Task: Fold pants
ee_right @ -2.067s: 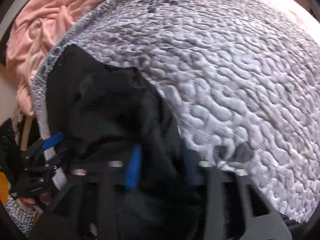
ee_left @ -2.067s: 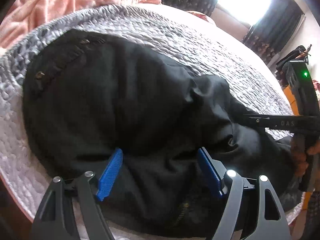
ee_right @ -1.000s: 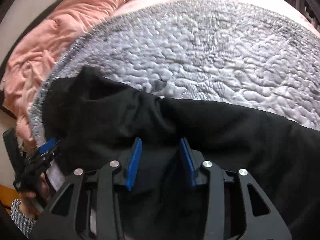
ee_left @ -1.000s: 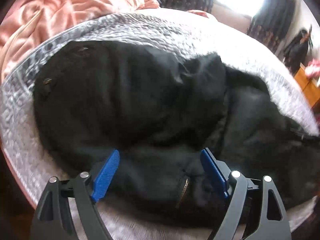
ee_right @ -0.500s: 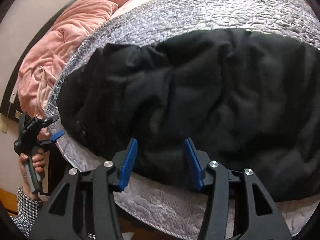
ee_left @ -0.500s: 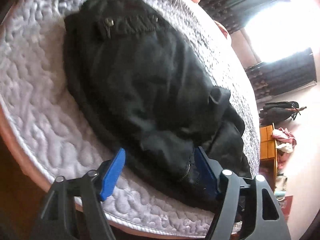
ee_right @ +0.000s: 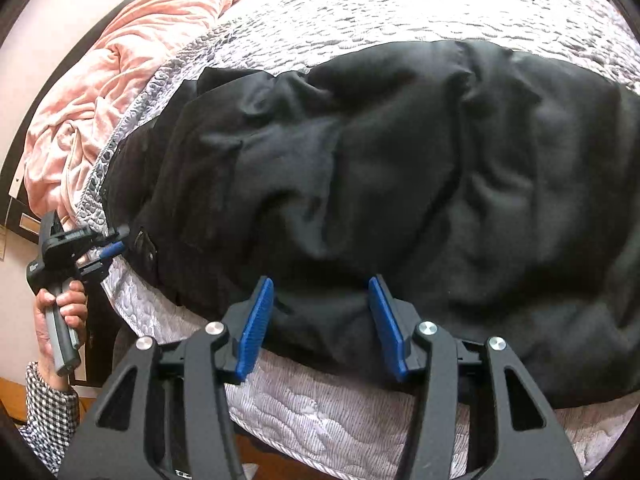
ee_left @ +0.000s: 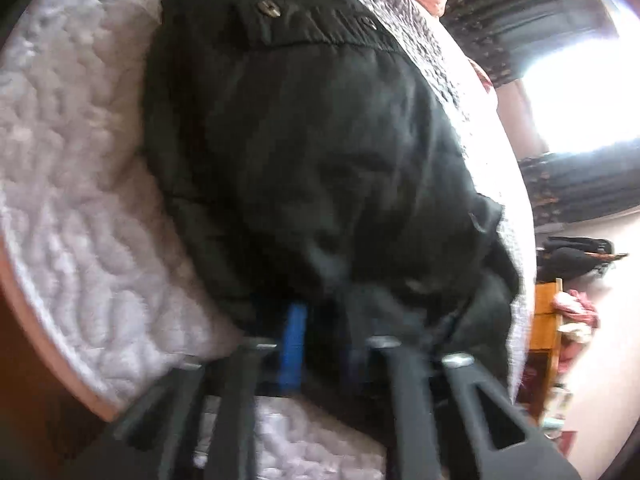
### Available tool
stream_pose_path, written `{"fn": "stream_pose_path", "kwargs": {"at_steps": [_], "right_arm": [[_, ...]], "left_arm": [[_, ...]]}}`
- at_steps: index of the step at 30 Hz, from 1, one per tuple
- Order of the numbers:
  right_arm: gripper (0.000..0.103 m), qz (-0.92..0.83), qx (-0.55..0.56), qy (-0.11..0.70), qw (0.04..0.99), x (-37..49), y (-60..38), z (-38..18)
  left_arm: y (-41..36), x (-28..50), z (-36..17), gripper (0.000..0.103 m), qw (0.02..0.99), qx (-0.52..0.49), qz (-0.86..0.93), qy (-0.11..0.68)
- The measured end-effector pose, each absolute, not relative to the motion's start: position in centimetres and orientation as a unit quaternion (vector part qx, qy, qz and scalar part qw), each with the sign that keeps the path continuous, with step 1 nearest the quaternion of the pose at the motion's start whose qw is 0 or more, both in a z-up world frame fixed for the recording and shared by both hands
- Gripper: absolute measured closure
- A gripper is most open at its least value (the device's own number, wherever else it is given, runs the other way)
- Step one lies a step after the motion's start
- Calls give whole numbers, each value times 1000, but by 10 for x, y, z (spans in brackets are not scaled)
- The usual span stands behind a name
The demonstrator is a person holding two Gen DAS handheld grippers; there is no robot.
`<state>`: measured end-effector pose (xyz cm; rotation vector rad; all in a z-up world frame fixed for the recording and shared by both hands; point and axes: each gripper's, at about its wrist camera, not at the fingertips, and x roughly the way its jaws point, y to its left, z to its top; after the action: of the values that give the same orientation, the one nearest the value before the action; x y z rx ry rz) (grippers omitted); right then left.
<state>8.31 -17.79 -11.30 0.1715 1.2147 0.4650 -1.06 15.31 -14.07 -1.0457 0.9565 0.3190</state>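
Note:
Black pants (ee_right: 400,184) lie spread and rumpled across the grey quilted bedspread (ee_right: 440,12); the buttoned waistband (ee_left: 280,20) shows at the top of the left wrist view. My left gripper (ee_left: 320,344) is shut on the near edge of the pants (ee_left: 320,160), the fabric bunched between its blue pads. It also shows at the far left of the right wrist view (ee_right: 116,240), at the pants' edge. My right gripper (ee_right: 320,320) is open and empty over the near edge of the pants.
A pink blanket (ee_right: 120,60) is heaped at the far left of the bed. The bed's front edge (ee_right: 320,432) runs just below my right gripper. Dark curtains and a bright window (ee_left: 580,80) lie beyond the bed, with a wooden shelf (ee_left: 544,320) at right.
My left gripper has closed on the near edge of the pants; half a second ago it was open. My right gripper has moved closer to the pants and stayed open.

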Motion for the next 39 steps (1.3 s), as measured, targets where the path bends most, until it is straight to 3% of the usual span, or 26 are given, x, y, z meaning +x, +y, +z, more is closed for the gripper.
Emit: {"fn": "stream_pose_path", "kwargs": {"at_steps": [9, 18, 19, 20, 22, 29, 36, 39], "right_arm": [[49, 218, 85, 568, 789, 85, -176, -114], [48, 212, 66, 574, 788, 86, -174, -115], [48, 211, 59, 571, 791, 85, -172, -113], [48, 210, 49, 565, 797, 83, -170, -108], [48, 213, 43, 558, 801, 82, -168, -102], [48, 205, 61, 536, 817, 86, -181, -81], [48, 154, 0, 576, 803, 97, -173, -121], [48, 168, 11, 571, 804, 96, -178, -113]], "left_arm": [[143, -42, -101, 100, 788, -487, 111, 360], [130, -41, -135, 99, 769, -434, 182, 433], [128, -38, -130, 92, 776, -421, 180, 434], [127, -35, -123, 69, 779, -407, 184, 441], [129, -36, -111, 42, 783, -395, 197, 437], [107, -24, -72, 41, 823, -351, 167, 415], [65, 31, -120, 41, 821, -267, 141, 484], [52, 41, -112, 41, 831, -217, 155, 488]]}}
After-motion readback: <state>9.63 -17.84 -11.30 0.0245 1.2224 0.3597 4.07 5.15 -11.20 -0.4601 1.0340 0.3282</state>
